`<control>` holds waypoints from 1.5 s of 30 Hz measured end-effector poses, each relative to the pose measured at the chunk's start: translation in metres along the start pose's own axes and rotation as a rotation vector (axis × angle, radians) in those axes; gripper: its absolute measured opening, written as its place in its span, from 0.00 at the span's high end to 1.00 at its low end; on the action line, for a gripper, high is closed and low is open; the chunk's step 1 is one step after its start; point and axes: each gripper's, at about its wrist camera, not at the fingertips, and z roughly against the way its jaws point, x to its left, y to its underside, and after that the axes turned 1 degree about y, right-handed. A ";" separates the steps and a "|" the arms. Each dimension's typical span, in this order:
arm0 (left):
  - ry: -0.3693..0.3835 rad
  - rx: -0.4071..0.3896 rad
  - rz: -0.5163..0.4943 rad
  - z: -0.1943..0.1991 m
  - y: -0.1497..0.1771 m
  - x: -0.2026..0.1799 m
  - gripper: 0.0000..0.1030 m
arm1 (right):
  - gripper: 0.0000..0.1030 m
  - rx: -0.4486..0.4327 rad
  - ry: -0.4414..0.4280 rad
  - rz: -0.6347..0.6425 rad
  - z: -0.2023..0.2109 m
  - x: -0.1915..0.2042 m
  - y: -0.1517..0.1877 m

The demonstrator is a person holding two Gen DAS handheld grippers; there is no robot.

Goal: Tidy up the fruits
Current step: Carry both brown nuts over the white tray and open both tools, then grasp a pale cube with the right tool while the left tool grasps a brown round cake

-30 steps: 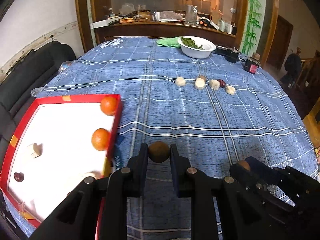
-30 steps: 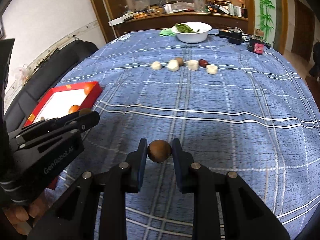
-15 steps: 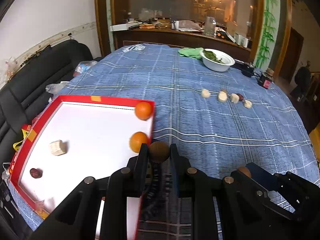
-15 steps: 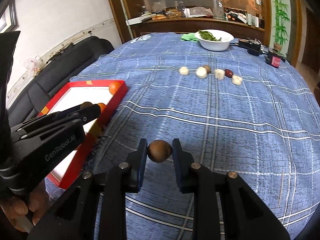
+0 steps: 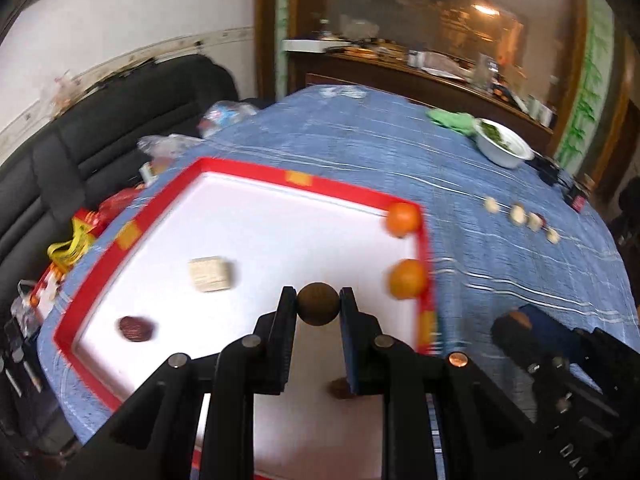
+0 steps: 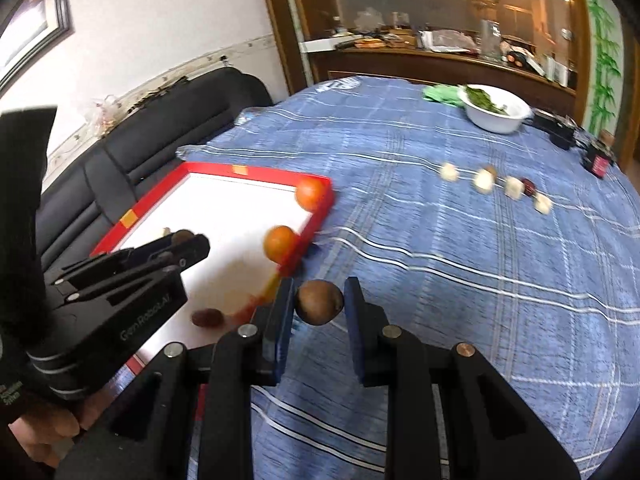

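**Two brown fruits carried toward the red tray**

From my remote seat, the red-rimmed tray (image 5: 224,168) with its white floor holds two oranges against its right wall, the far orange (image 5: 403,219) in the corner and the near orange (image 5: 408,285) lower down. A pale cube-shaped piece (image 5: 210,279) and a dark red fruit (image 5: 135,328) also lie on the white floor, well apart. At the far side of the table (image 6: 500,280), covered in a blue checked cloth, a white bowl (image 6: 496,114) holds green leaves.

My left tool (image 5: 318,308) is clamped on a round brown fruit (image 5: 318,309) and hangs over the tray's floor. My right tool (image 6: 319,302) is clamped on a second brown fruit (image 6: 320,302), above the cloth just beside the tray's near corner.

A row of small pieces (image 6: 496,186), pale cubes with a darker fruit or two among them, lies on the cloth; motion blur keeps me from naming them. A small brown shape under the left tool's right finger is partly hidden, and I cannot tell what it is. The tray's near edge is cut off behind the tools.

A second ago the left tool was over the cloth to the right of the tray; it has since crossed the rim. The right tool has followed leftward, and the tray now sits closer in both views.
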 end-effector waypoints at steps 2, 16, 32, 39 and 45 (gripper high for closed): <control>-0.016 0.008 0.024 -0.003 0.001 0.014 0.81 | 0.74 -0.002 -0.019 0.013 -0.005 0.011 -0.003; -0.073 0.051 0.087 -0.015 0.002 0.058 0.81 | 0.73 0.032 -0.096 0.086 -0.048 0.062 -0.017; -0.111 0.079 0.103 -0.020 0.001 0.065 0.81 | 0.73 0.102 -0.114 0.085 -0.074 0.071 -0.013; -0.143 0.082 0.148 -0.016 -0.001 0.075 0.40 | 0.67 0.121 -0.124 0.094 -0.076 0.073 -0.010; -0.163 0.006 0.193 -0.002 -0.006 0.079 0.25 | 0.52 0.092 -0.134 0.084 -0.063 0.069 -0.013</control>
